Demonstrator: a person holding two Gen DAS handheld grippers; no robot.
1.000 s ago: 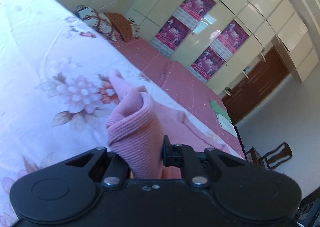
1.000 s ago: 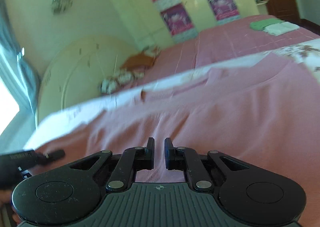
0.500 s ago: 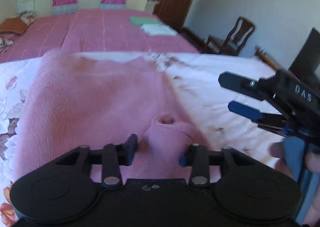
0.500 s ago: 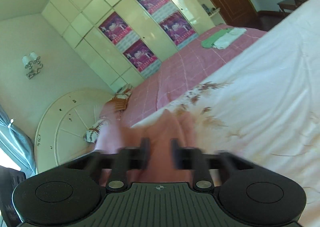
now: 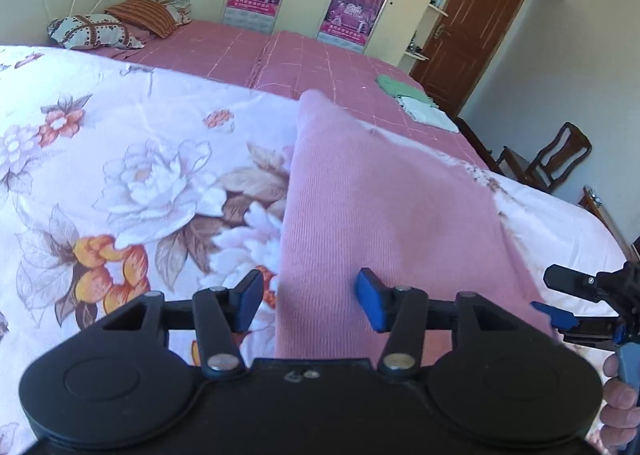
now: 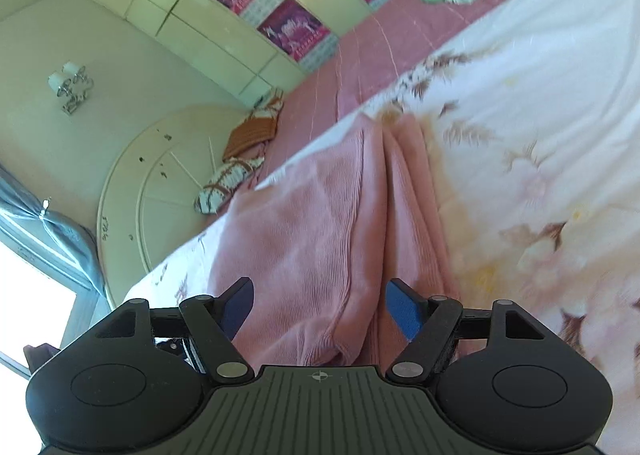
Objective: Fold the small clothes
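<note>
I am holding my left gripper (image 5: 308, 301) over the near end of the pink garment (image 5: 384, 211), which is lying folded into a long strip on the floral quilt (image 5: 120, 175). Its jaws are opening, and the cloth is lying under the gap between them, but the pads are not pressing on it. The left edge of the strip is passing just inside my left pad, so I judge I am releasing here to leave that edge straight.

My right gripper (image 6: 320, 307) is also standing with its jaws apart over the same garment (image 6: 320, 215), at the side where two folded layers are meeting in a seam. Nothing is pinched there; the cloth is resting flat by itself. In the left view this gripper (image 5: 560, 295) is showing at the right edge, near the strip's corner, with the person's fingers on its handle.

I think the lengthwise fold is done, and the next fold will be needing a new grip at one end. Other folded clothes (image 5: 416, 103) are waiting on the far pink sheet.
</note>
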